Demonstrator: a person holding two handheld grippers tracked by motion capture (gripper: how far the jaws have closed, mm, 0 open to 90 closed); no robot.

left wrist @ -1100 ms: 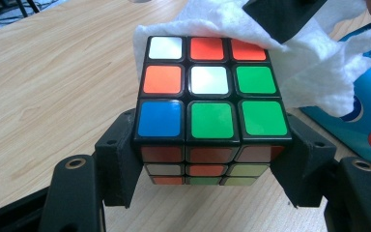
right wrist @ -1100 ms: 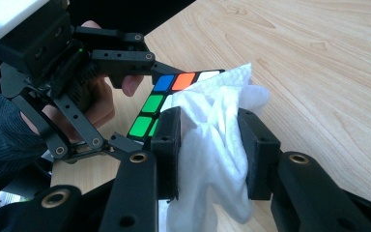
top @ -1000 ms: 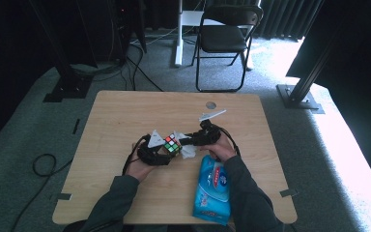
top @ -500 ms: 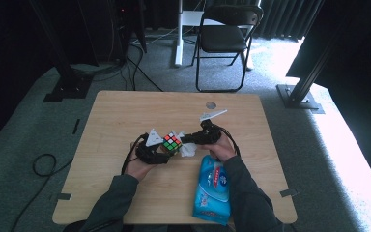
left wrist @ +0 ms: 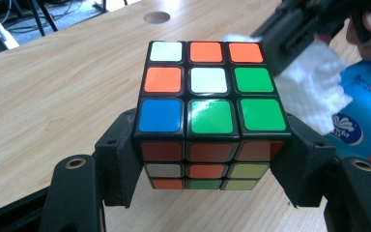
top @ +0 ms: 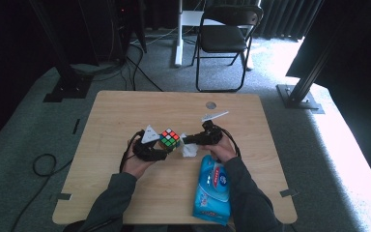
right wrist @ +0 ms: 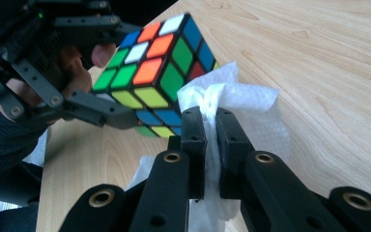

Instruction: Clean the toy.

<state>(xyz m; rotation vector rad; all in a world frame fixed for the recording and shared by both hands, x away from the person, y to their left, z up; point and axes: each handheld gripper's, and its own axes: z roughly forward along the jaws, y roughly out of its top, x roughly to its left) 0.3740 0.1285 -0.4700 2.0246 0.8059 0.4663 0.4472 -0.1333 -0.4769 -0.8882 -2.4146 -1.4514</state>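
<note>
Wooden worktop [top: 125, 125] carries the work at its middle. We find the puzzle cube [left wrist: 207, 111] clamped between the jaws of the left tool [left wrist: 207, 188], raised off the surface. Just right of it, the right tool [right wrist: 211, 130], its jaws having just closed, pinches a white wipe [right wrist: 241, 104] touching the cube's side. Nearer, a blue wipe pack [top: 212, 188] lies flat.

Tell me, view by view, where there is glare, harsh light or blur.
High view: hard daylight washes out the floor at right, the room behind is near black, the table evenly lit. Left gripper view: sharp, a small white glare on a green tile of the cube; the right gripper behind is soft. Right gripper view: the wipe reads bright white, and the left gripper looks dark and slightly blurred.
</note>
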